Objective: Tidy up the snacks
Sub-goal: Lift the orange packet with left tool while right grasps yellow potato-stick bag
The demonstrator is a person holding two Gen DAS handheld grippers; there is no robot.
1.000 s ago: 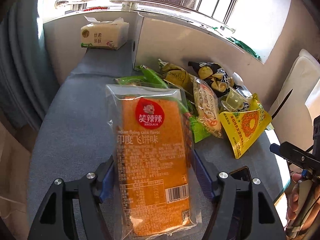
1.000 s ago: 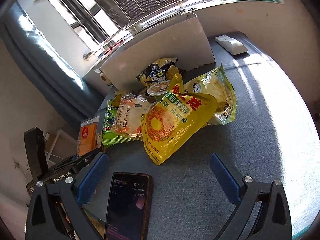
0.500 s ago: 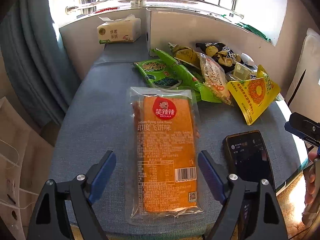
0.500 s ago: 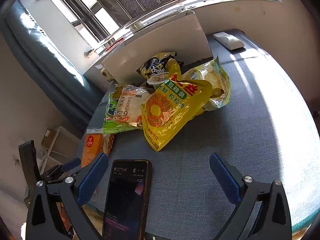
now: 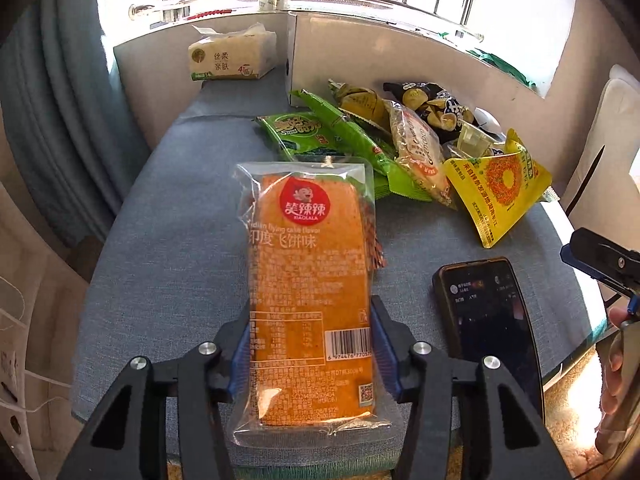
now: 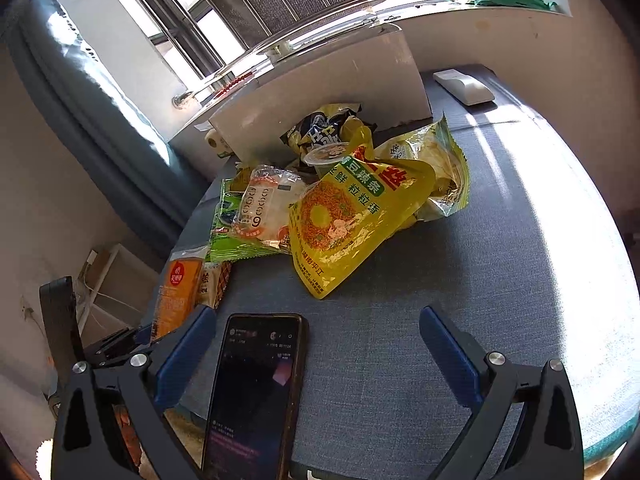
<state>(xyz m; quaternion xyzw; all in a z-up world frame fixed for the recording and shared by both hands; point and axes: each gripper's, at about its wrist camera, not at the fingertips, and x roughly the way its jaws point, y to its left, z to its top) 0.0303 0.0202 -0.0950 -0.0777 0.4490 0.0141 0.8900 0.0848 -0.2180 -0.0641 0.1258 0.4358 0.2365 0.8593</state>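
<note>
An orange snack packet [image 5: 308,280] with a red round logo lies flat on the blue-grey table [image 5: 160,240], its long side pointing away from me. My left gripper [image 5: 312,344] has a blue pad against each side of the packet's near half, and its jaws are closing on it. The same packet [image 6: 176,292] shows at the left of the right wrist view. My right gripper [image 6: 316,312] stands open low over the table, with nothing between its fingers. A pile of snacks lies beyond it, with a yellow bag [image 6: 344,216] in front.
A dark phone [image 5: 488,312] lies to the right of the packet, by the right gripper's left finger. Green packets [image 5: 320,136] and the yellow bag [image 5: 500,184] lie in front of a white board [image 5: 400,60]. A tissue pack [image 5: 232,56] stands at the back left and a white remote [image 6: 464,86] at the back right.
The left gripper let the orange packet down onto the table, opened wide and drew back, then closed around the packet's near half. The right gripper stayed put.
</note>
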